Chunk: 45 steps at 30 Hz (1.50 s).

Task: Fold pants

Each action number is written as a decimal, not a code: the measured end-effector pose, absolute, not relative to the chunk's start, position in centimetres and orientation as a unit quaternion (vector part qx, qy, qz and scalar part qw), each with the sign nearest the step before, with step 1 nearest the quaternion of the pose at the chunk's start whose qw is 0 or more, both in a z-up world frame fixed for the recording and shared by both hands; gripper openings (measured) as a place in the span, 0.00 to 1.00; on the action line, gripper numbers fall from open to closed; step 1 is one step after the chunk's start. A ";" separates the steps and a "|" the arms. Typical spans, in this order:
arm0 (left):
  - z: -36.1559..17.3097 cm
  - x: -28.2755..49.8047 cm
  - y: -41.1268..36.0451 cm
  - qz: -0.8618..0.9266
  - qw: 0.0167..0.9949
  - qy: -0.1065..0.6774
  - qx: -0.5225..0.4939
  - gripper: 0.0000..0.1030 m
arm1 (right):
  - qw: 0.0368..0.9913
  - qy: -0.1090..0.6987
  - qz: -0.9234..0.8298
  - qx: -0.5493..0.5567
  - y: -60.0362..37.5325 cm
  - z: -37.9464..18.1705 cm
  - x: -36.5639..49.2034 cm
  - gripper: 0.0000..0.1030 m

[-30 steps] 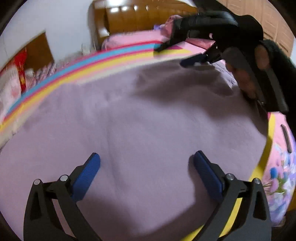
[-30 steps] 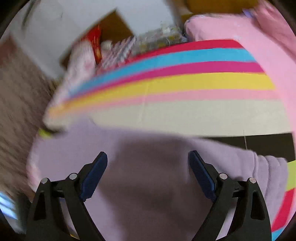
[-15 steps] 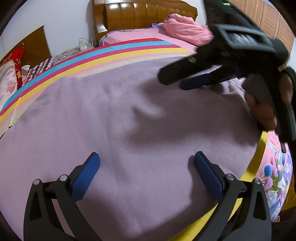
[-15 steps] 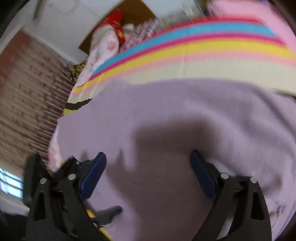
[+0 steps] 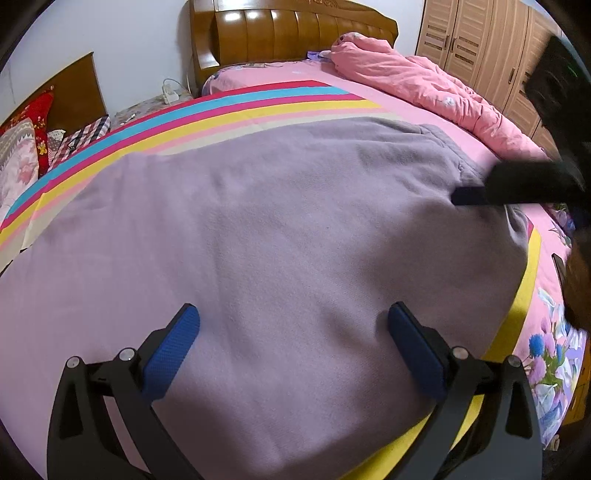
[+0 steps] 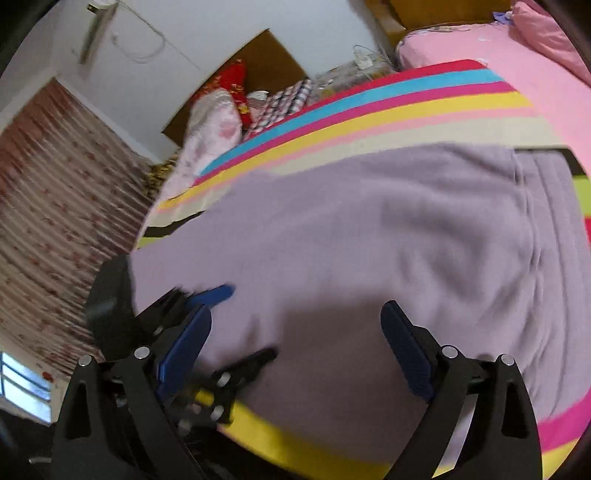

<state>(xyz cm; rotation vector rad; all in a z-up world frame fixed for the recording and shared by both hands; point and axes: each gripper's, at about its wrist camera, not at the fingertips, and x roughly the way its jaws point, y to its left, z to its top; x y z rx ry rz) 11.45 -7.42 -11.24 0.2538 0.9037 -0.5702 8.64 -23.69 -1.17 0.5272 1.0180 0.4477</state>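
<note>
The lilac pants (image 5: 280,236) lie spread flat on the striped bed cover, filling most of both views (image 6: 369,240). My left gripper (image 5: 293,350) is open and empty, just above the near edge of the pants. My right gripper (image 6: 295,350) is open and empty over the pants near their right end, where the waistband (image 5: 447,147) lies. One right finger (image 5: 476,195) shows blurred at the right of the left wrist view. The left gripper's fingers (image 6: 218,293) show blurred at the lower left of the right wrist view.
The rainbow-striped cover (image 5: 221,114) lies under the pants on a pink bed. A pink quilt (image 5: 424,85) is bunched at the far right. A wooden headboard (image 5: 288,33) and wardrobe (image 5: 491,40) stand behind. Pillows (image 6: 218,125) lie at the left.
The right gripper has swung from over the middle of the pants toward their right end. The left gripper has hardly moved. Both stay open.
</note>
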 end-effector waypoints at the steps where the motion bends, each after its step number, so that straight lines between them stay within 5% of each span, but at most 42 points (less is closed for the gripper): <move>1: -11.2 11.2 -7.5 -0.271 0.853 0.429 0.121 0.99 | 0.812 0.489 0.204 0.243 -23.3 -1.8 8.2 0.87; 16: -10.0 9.7 -4.8 -0.252 0.872 0.410 0.086 0.98 | 0.835 0.473 0.171 0.222 -21.5 -1.6 3.3 0.89; 22: -7.1 7.4 6.1 -0.205 0.913 0.352 -0.023 0.98 | 0.876 0.449 0.150 0.091 -15.0 2.1 4.7 0.89; 33: -9.0 1.1 43.2 0.064 0.862 0.252 -0.435 0.98 | 0.833 0.365 0.391 -0.137 15.4 3.4 14.4 0.87; 39: -9.7 -3.8 50.7 0.175 0.837 0.251 -0.453 0.98 | 0.742 0.326 0.519 -0.270 33.8 1.6 13.8 0.74; 45: -10.9 -4.8 52.1 0.146 0.830 0.260 -0.471 0.98 | 0.696 0.318 0.506 -0.398 40.5 -3.1 13.0 0.59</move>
